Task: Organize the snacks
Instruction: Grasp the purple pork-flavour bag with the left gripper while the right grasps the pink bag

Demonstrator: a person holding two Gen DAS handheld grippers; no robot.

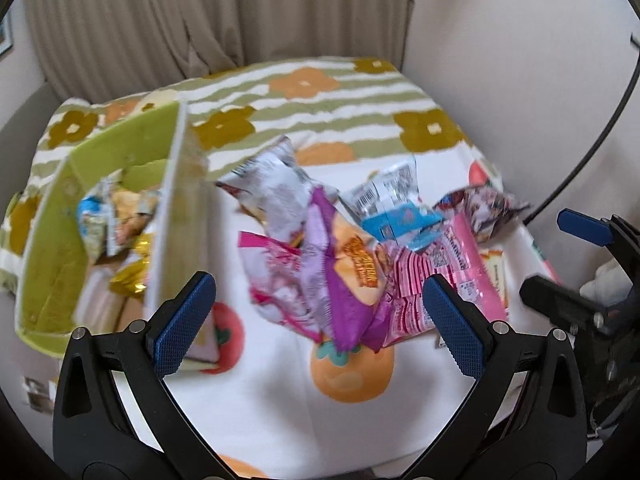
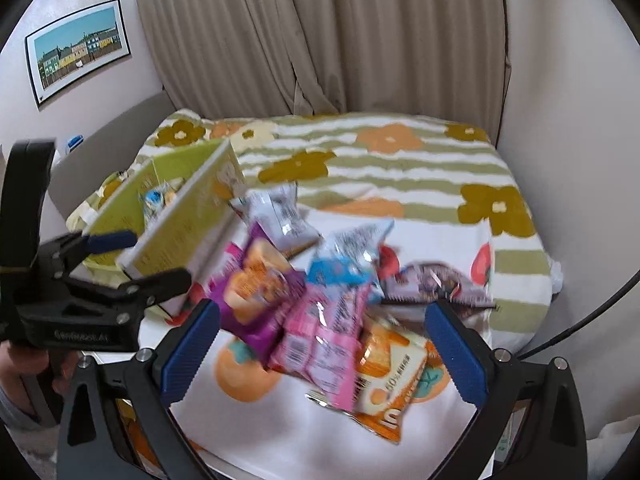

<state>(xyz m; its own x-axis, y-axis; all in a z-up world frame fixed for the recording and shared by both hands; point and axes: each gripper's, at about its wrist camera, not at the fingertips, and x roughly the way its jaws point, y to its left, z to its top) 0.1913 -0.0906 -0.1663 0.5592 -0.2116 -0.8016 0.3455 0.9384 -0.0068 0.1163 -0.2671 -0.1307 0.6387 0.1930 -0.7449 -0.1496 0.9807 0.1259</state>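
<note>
Only the right wrist view shows the orange bag (image 2: 386, 376) at 6 o'clock of the snack pile (image 1: 340, 248); left gripper (image 1: 320, 320) and right gripper (image 2: 320, 344) both gape wide, empty.

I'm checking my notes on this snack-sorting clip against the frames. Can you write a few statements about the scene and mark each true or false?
1. The green box already holds some snack packets. True.
2. The left gripper is shut on a packet. False: it is open and holds nothing.
3. A purple packet lies in the pile on the cloth. True.
4. The right gripper is shut. False: it is open above the pile.
5. The green box stands right of the pile. False: left.
</note>
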